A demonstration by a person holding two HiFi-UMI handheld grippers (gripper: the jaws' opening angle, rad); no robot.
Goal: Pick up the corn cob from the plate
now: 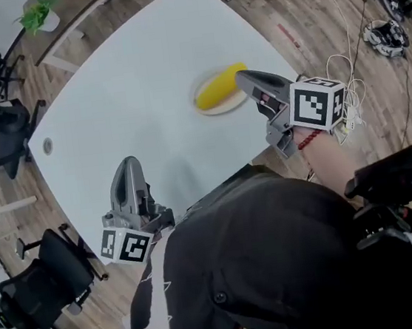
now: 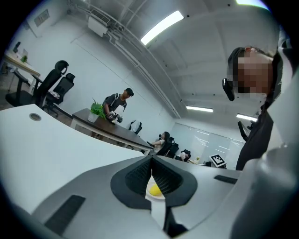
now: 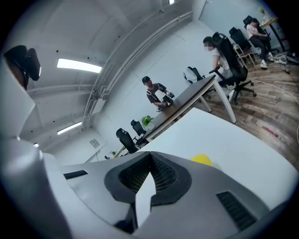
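A yellow corn cob (image 1: 219, 88) lies on a small pale plate (image 1: 230, 107) near the right edge of the white table (image 1: 128, 80). My right gripper (image 1: 242, 76) is shut, its tips just beside the cob's right end and nothing held. In the right gripper view the cob (image 3: 202, 159) peeks over the shut right gripper (image 3: 150, 154). My left gripper (image 1: 128, 162) hovers over the table's near edge, far from the plate, shut and holding nothing. In the left gripper view the cob (image 2: 155, 190) shows through the slit below the tips of the left gripper (image 2: 151, 158).
Black office chairs (image 1: 0, 126) stand along the table's left side. Cables and a power strip (image 1: 348, 105) lie on the wood floor at right. A potted plant (image 1: 39, 15) sits on a far desk. People (image 3: 156, 95) sit and stand in the background.
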